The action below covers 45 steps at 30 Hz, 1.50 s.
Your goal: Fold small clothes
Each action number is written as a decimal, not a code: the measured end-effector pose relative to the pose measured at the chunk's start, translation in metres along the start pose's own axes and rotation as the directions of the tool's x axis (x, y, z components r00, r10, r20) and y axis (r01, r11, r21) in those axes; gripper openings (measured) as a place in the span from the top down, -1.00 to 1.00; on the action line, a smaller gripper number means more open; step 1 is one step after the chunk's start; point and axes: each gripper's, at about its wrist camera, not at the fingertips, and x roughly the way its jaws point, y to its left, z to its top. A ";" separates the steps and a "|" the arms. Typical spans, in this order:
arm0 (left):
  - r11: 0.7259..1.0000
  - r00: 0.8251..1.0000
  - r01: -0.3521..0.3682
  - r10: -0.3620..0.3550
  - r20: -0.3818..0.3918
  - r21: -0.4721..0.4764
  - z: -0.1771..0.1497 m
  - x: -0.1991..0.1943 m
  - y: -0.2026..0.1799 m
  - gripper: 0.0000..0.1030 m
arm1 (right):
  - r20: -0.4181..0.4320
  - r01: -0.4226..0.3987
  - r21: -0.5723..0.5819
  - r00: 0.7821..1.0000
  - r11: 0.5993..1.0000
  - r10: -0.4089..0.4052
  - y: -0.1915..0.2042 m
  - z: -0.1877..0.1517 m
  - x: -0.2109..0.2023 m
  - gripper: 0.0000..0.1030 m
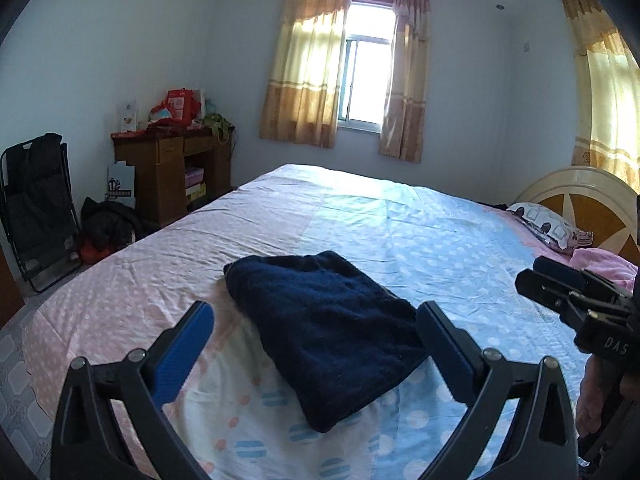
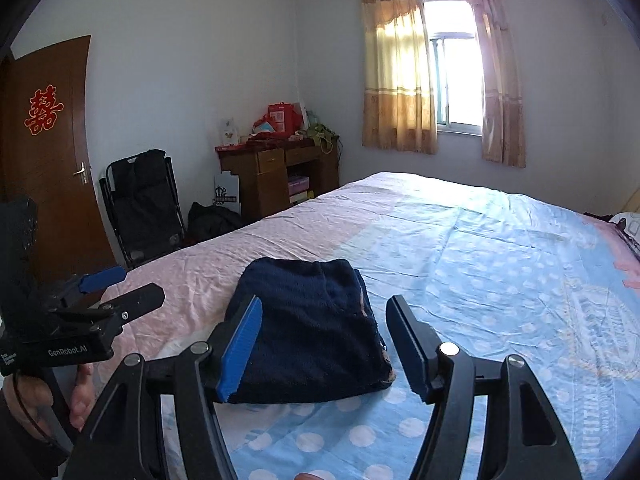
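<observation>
We hold the left gripper [image 1: 314,332] and right gripper [image 2: 324,346] with jaws spread and empty above the folded navy garment [image 1: 324,332], which lies ahead on the bed [image 1: 440,232], its long axis running away from us.

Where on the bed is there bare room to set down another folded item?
The bedspread lies bare between the folded navy garment and the far edge under the window, and on the pink side left of the garment. Crowded only at the headboard end: pillow and pink cloth.
</observation>
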 end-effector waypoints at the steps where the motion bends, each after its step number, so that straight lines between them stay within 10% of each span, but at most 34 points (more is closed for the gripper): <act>1: 1.000 1.000 0.001 -0.001 0.001 0.002 0.000 0.000 -0.001 -1.00 | 0.000 0.003 -0.001 1.000 1.000 -0.003 0.000 0.000 0.000 -0.27; 45: 0.998 0.999 -0.033 0.033 -0.008 0.051 0.005 -0.002 0.004 -1.00 | 0.035 0.005 0.018 0.999 1.000 -0.006 -0.002 -0.011 -0.014 -0.28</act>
